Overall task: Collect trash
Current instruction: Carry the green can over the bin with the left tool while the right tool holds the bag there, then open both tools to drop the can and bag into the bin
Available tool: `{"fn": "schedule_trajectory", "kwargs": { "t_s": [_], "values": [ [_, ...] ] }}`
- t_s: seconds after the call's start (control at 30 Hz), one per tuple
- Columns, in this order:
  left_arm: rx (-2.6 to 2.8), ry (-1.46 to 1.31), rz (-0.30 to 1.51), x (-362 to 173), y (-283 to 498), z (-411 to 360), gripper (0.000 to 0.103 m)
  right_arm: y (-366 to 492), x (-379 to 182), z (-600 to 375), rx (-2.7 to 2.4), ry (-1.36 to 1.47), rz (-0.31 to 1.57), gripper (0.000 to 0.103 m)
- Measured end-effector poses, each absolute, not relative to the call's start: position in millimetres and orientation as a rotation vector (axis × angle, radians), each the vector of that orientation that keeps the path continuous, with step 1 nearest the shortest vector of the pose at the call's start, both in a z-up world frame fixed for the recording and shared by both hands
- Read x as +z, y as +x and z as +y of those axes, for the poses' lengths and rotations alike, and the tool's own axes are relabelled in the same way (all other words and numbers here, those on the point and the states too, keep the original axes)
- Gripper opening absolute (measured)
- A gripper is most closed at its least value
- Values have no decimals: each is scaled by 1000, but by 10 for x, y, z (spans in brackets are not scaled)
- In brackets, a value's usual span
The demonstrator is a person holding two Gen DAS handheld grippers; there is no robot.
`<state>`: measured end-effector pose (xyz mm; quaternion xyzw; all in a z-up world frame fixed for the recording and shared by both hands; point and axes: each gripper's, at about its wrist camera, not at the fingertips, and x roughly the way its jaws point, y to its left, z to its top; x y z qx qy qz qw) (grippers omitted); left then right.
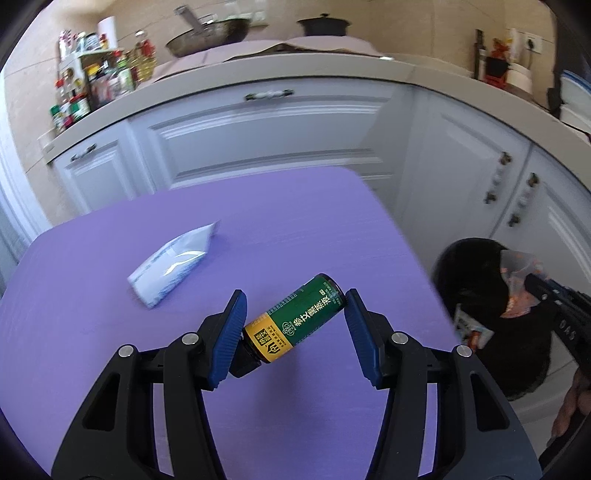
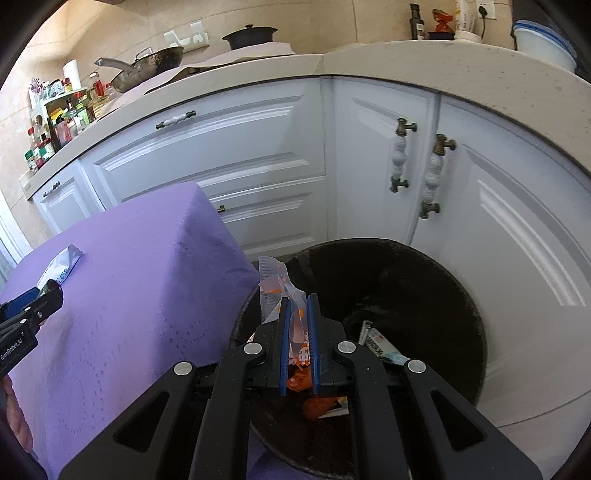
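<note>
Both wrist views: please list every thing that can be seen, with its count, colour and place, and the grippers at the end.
Bottle: one, green and yellow label, dark cap, between the left gripper's pads above the table.
White packet: one, white with blue print, lying on the table.
Plastic wrapper: one, clear with orange print, pinched over the bin.
Trash bin: one, black, on the floor beside the table, some packaging inside.
Table: one, purple cover.
Cabinets: white, behind the table and bin.
Wok: one, dark, on the counter.
Pot: one, black, on the counter.
Left gripper: blue pads, holding the bottle.
Right gripper: blue pads, shut on the wrapper.
</note>
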<state>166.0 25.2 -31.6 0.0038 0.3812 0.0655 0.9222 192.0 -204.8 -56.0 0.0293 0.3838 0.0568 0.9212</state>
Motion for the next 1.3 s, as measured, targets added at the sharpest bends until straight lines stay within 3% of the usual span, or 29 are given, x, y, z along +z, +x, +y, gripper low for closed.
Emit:
{"fn": "schedule_trajectory", "kwargs": {
  "t_s": [0.63, 1.3],
  "values": [
    [-112, 93, 726, -242, 1869, -1066, 53, 1612, -406, -2615, 0, 77, 750, 10],
    [-113, 146, 761, -510, 2087, -1437, 53, 1632, -441, -2816, -25, 105, 737, 10]
  ]
}}
